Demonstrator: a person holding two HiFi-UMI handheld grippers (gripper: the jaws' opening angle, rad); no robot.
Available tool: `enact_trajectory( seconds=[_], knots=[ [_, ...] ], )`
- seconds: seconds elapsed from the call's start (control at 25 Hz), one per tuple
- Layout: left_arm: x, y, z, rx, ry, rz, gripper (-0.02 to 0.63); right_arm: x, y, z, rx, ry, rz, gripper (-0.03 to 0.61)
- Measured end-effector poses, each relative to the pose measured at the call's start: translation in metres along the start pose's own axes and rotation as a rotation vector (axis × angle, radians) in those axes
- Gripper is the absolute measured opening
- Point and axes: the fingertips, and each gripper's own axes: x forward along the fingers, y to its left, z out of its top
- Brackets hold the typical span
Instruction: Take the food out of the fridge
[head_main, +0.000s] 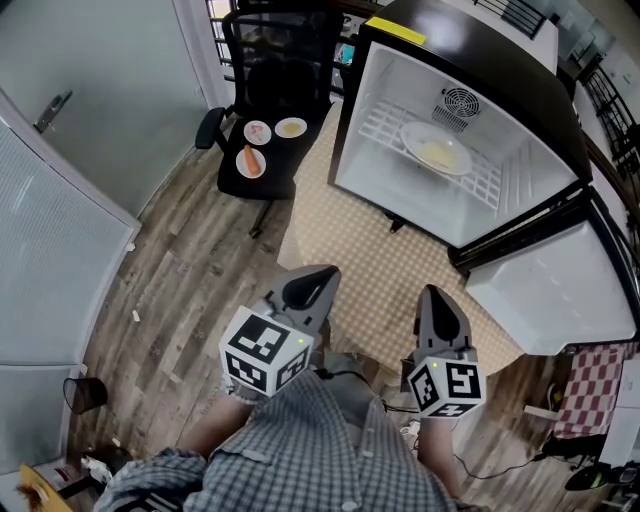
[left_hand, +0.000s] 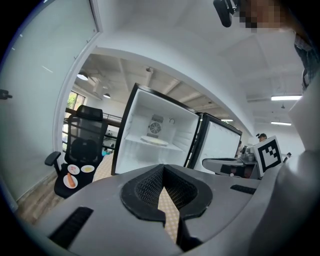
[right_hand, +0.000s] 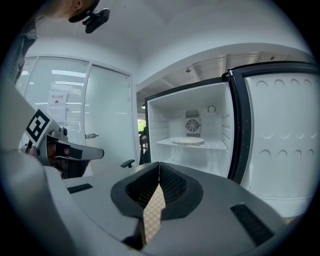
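Both of my grippers are closed with nothing in them. The left gripper (head_main: 312, 285) has its jaws together, and only checked cloth shows through the slit. The right gripper (head_main: 438, 305) is the same, pads meeting and empty. I'm holding both low and nearly level, aimed at the fridge, so I judge this is the approach and no grab has been made yet.

Just ahead is the round tabletop under a beige checked cloth (head_main: 345, 250). On it stands the small black fridge with a white interior (head_main: 385, 150). Its white-lined door (head_main: 550, 290) is swung wide to the right, which leaves the way in clear.

The target is the round white plate of pale yellowish food (head_main: 437, 150). It sits on the white wire shelf (head_main: 380, 125), untouched.

Further left, a black office chair (head_main: 240, 180) has three small plates of food (head_main: 265, 143) on its seat, likely the drop-off spot.
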Motion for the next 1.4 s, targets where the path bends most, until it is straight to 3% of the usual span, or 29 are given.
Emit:
enact_trajectory(
  seconds=[0.64,1.08,1.4],
  knots=[
    [0.085,0.011,0.047,0.008,-0.02,0.044,0.006,0.073,-0.078,0.045,0.026,-0.036,0.05,0.009],
    [0.123,0.01,0.056,0.01,-0.01,0.039,0.006,0.129,-0.138,0.066,0.331,-0.073,0.059,0.009],
    [0.138,0.015,0.056,0.001,-0.005,0.038,0.006,0.168,-0.163,0.061,0.472,-0.041,0.033,0.011]
  ],
)
